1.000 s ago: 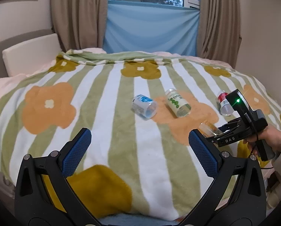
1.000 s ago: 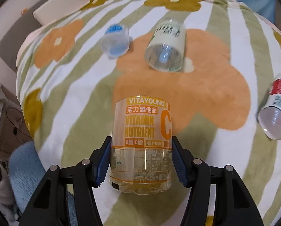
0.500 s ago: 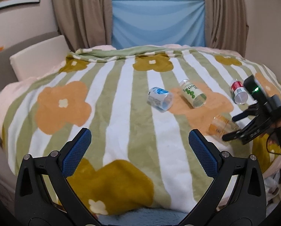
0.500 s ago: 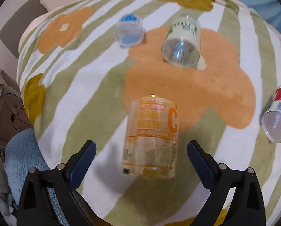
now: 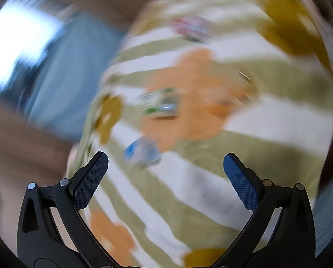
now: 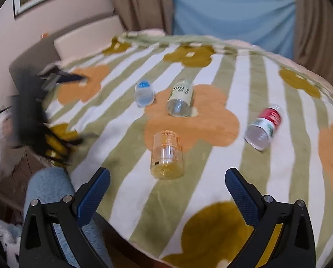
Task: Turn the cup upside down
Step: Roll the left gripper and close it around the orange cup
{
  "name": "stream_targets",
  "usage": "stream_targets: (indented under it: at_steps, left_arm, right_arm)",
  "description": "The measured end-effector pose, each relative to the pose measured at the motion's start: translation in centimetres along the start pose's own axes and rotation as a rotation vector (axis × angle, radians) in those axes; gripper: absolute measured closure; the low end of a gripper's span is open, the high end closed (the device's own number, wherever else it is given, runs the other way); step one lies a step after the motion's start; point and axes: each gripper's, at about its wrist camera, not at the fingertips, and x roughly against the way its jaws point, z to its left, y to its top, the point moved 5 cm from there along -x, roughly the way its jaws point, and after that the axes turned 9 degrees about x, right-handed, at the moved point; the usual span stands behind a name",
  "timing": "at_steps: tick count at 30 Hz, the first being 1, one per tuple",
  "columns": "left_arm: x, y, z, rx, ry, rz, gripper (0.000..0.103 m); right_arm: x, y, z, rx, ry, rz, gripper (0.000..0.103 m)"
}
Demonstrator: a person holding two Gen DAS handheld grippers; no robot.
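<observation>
4 cups lie on the bed (image 6: 211, 189) — the orange cup (image 6: 166, 156) nearest, at 12 o'clock from the right gripper (image 6: 167, 189), jaws apart, empty. Left gripper (image 5: 165, 176) — jaws apart too.

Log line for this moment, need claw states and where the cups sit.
right claw: open, empty | left claw: open, empty, view blurred | orange cup: free on blanket | blue, green, red cups: on sides
</observation>
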Motion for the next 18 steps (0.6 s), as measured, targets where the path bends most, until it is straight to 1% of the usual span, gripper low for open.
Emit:
stream_targets:
  at_steps: [2,6,8,10,12,14,15,16,18]
  left_arm:
    - [-1.4,1.3,-2.2,-0.175,-0.066,-0.017,0.0]
    - [-3.2,4.2,-5.0,-0.378,-0.15,-0.054,0.0]
    - [-3.8,5.4,-5.8,-0.448,-0.19,-0.077,0.0]
    - [-4.3,6.4,-6.6,-0.493,-0.232,-0.089,0.0]
    - [-5.1,7.4,-7.3,-0.547,-0.286,-0.085,0.0]
    - [-5.9,7.3,-8.1,-0.593,-0.325,-0.074,0.002]
    - [-6.4,7.2,-8.6,-0.625,-0.347,-0.059,0.006]
    - [-6.9,7.1,-9.0,-0.65,-0.359,-0.045,0.013]
    - [-7.4,6.6,-9.8,-0.682,-0.386,-0.014,0.019]
  right_arm:
    - [1.4,-0.9,0.2,-0.023,-0.008,-0.04,0.0]
    - [1.9,-3.5,-0.1,-0.092,-0.003,-0.078,0.0]
    - [1.6,-4.7,-0.6,-0.137,0.019,-0.086,0.0]
    - [1.3,-5.7,-1.2,-0.175,0.029,-0.092,0.0]
    - [0.9,-6.5,-1.8,-0.218,0.052,-0.102,0.0]
    - [0.5,-7.1,-2.2,-0.249,0.074,-0.118,0.0]
    - [0.4,-7.3,-2.3,-0.255,0.079,-0.121,0.0]
    - [0.1,-7.3,-2.5,-0.262,0.081,-0.124,0.0]
    - [-0.1,-7.3,-2.7,-0.269,0.091,-0.128,0.0]
